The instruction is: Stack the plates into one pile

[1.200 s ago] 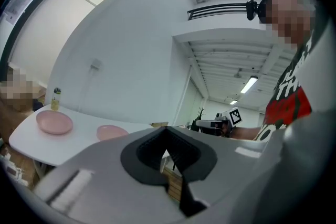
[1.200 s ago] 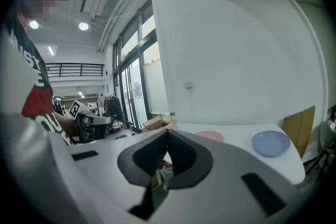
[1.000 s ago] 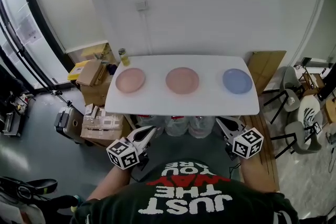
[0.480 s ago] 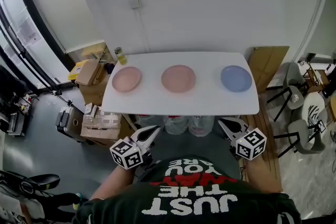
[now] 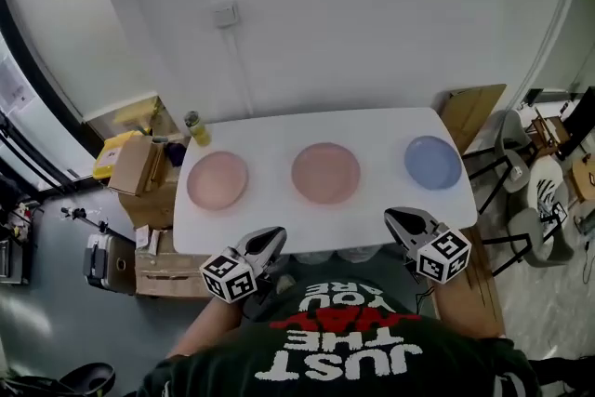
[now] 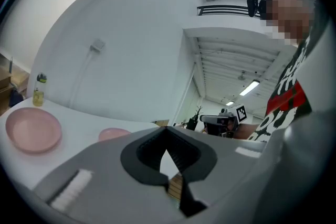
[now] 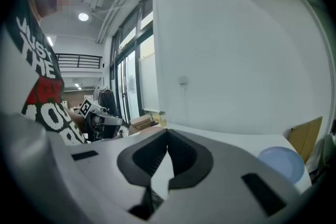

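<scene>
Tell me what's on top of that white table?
Three plates in a row: left pink plate, middle pink plate, blue plate. A yellow bottle stands at the far left corner. Beneath them is covered.

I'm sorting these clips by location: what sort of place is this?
Probably an office or lab workroom: a plain white table against a white wall, cardboard boxes on the floor beside it, and chairs at the right.

Middle pink plate [image 6: 113,134] half hidden behind the left gripper [image 6: 167,140], blue plate [image 7: 282,163] lower rim covered by the right gripper [image 7: 167,139], yellow bottle [image 5: 196,128] label too small to read, desk [image 5: 372,139] near edge partly masked by both grippers, shirt [image 5: 335,353] cut off at the bottom edge
</scene>
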Available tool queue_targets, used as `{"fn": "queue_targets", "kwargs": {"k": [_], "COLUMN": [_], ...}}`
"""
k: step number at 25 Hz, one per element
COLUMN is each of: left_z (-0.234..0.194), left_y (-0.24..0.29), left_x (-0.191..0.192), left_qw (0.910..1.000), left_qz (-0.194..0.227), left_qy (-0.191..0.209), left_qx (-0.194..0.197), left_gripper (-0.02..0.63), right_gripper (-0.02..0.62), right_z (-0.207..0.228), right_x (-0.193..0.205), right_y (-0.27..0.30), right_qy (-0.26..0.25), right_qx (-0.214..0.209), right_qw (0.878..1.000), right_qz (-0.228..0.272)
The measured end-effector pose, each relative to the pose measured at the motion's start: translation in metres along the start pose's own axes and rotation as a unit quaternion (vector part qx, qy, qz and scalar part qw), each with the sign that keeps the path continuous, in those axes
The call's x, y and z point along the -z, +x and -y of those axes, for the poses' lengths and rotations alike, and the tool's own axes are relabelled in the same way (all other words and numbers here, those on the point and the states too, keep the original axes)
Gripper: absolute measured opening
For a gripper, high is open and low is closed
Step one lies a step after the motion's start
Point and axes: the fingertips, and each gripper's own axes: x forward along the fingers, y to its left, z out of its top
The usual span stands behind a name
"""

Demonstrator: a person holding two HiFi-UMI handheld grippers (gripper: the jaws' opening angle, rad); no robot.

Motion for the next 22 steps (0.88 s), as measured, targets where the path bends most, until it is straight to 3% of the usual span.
{"fn": "queue_targets", "kwargs": {"k": [6, 12, 16, 22], "left_z": [-0.096, -0.138, -0.147, -0.162], "left_y": [0.026, 0.068, 0.099, 0.137], "left_x": [-0.037, -0.030, -0.025, 0.011], "left_qw": [0.9980, 0.9954, 0.9955, 0.9889], "left_qz": [-0.045, -0.077, -0.084, -0.113], "left_qy": [-0.003, -0.025, -0.034, -0.081], "left_qx": [0.044, 0.050, 0.026, -0.053], "left_gripper": [0.007, 0.008, 0.008, 0.008], "right_gripper": [0.006, 0.006, 0.006, 0.006], "right_z": [0.029, 0.069, 0.103, 0.141], "right_x": [-0.039, -0.044, -0.036, -0.021], "right_y": [0.098, 0.145, 0.159, 0.170], "right_qy": [0.003, 0.014, 0.022, 0.005], "right_qx": [0.035, 0.044, 0.020, -0.037], "right_qw": [0.999, 0.999, 0.999, 0.998], "right_qz": [-0.008, -0.018, -0.024, -0.045]}}
